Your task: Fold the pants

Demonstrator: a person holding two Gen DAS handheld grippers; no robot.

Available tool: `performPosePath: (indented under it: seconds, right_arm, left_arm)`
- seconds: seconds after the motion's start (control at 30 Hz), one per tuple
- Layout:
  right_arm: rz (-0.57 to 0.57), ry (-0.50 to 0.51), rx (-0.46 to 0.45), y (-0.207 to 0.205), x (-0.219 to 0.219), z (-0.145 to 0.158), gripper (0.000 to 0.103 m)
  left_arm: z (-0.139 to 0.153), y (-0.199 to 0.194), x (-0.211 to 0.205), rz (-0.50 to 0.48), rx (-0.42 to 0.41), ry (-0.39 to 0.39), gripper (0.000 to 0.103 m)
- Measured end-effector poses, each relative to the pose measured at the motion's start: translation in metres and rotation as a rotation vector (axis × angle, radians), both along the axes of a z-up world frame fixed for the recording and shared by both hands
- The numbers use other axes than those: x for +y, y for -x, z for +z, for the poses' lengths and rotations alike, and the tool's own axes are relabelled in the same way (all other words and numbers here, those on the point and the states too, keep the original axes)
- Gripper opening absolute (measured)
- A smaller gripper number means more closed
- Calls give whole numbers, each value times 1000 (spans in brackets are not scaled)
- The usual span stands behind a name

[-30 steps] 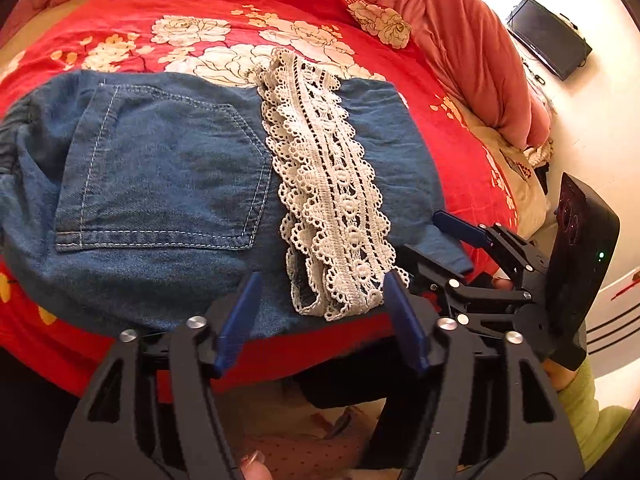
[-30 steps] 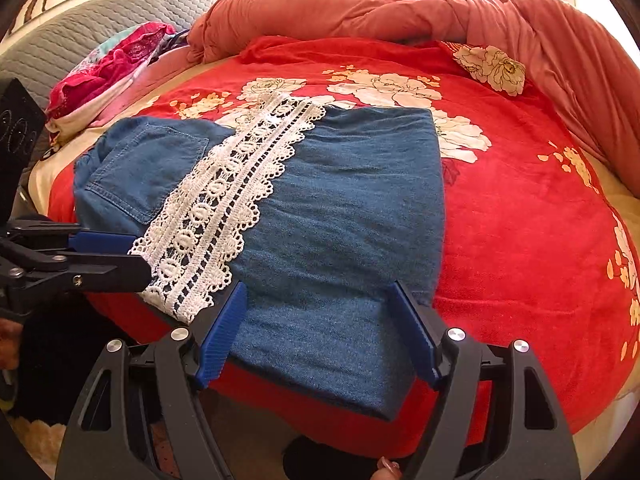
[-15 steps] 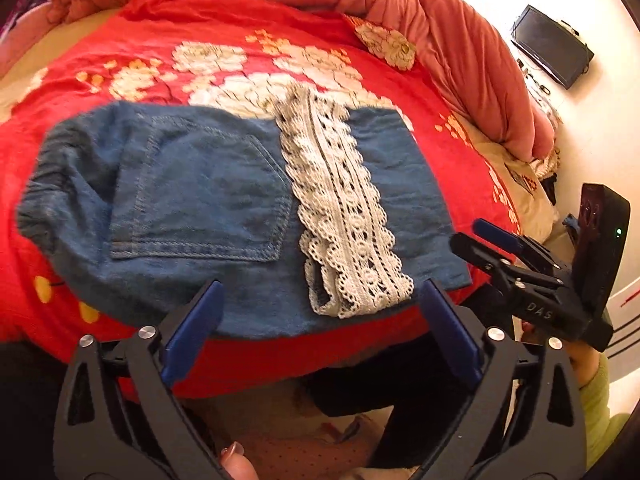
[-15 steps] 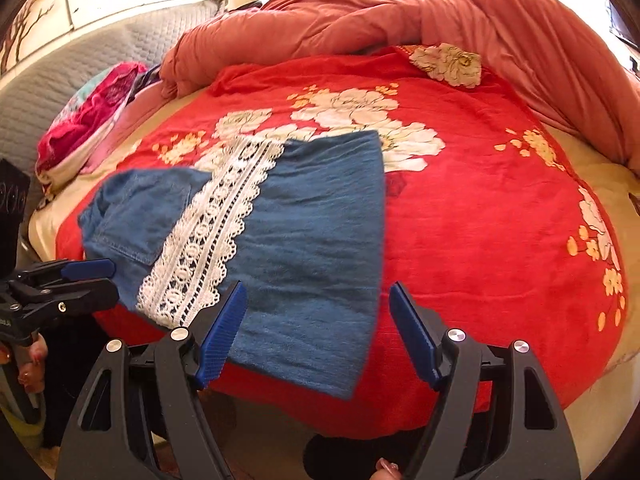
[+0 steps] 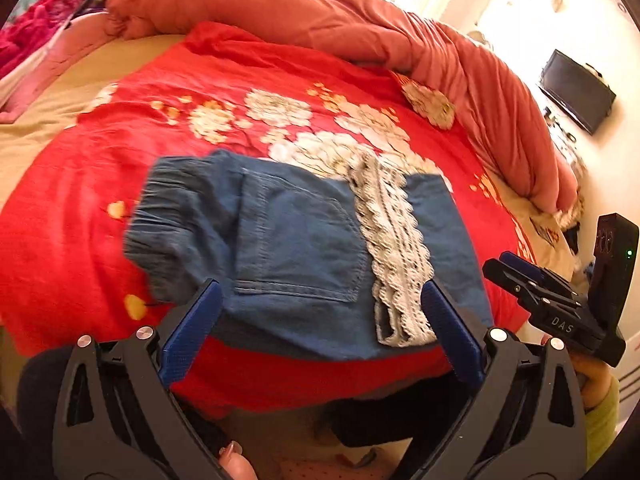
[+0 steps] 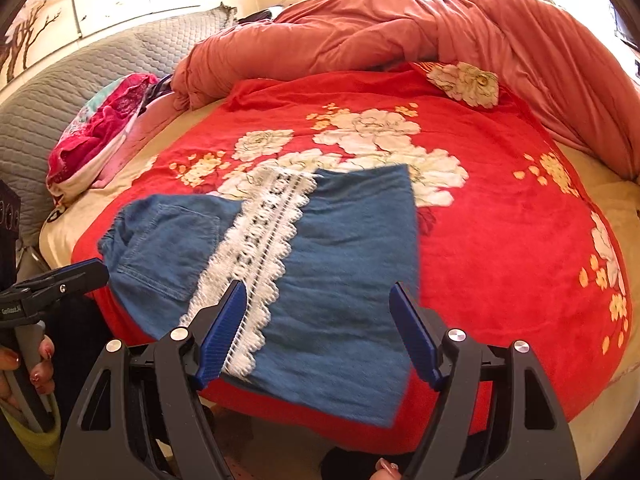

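"DAS" in white on black body of right tongs (image 5: 558, 322); other lettering unreadable.

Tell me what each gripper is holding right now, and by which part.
Nothing is held. The left gripper and right gripper both have open jaws, clear of the folded denim pants lying on the red blanket.
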State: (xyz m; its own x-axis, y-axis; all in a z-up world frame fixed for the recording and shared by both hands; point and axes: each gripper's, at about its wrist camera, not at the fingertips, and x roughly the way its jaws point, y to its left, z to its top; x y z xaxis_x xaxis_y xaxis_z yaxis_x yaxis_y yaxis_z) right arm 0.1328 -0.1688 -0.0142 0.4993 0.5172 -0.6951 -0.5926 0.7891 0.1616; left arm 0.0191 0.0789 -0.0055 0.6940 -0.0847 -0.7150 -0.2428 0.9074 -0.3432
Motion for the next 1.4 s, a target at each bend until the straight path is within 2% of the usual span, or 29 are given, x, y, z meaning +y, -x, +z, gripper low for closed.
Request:
performPosePath:
  seconds: [0.33, 0.47, 0.57, 0.7, 0.77, 0.8, 0.87, 0.97, 1.1, 1.2, 1.4]
  right_arm:
    - [85, 11, -27, -14, 49, 18, 73]
    - [140, 12, -32, -23, 72, 29, 73]
    - [205, 15, -26, -31, 94, 35, 73]
    - [330, 38, -21, -35, 128, 42, 73]
    - [404, 59, -23, -34, 148, 43, 73]
    - [441, 84, -26, -33, 161, 42, 73]
    - [489, 105, -22, -32, 178, 39, 73]
    - [568, 114, 41, -32, 207, 26, 73]
    - [635, 154, 100, -35, 238, 7, 73]
    - [676, 148, 162, -36, 257, -5, 73]
    - [741, 157, 212, -32, 285, -20, 73]
  left_arm:
    - [-9, 8, 34, 115, 25, 1, 94]
    - [-18, 10, 53, 178, 26, 29, 94]
    - [-27, 7, 59, 186, 41, 58, 94]
    - [-41, 2, 68, 201, 60, 135, 94]
    - [-43, 0, 68, 207, 58, 126, 93]
    - [-45, -1, 67, 204, 61, 127, 93]
    - [-50, -4, 68, 205, 66, 150, 80]
    - [-52, -4, 71, 212, 65, 165, 74]
    - [-53, -3, 71, 210, 61, 169, 73]
    - [-54, -3, 72, 207, 59, 176, 73]
    - [-54, -3, 74, 205, 50, 191, 73]
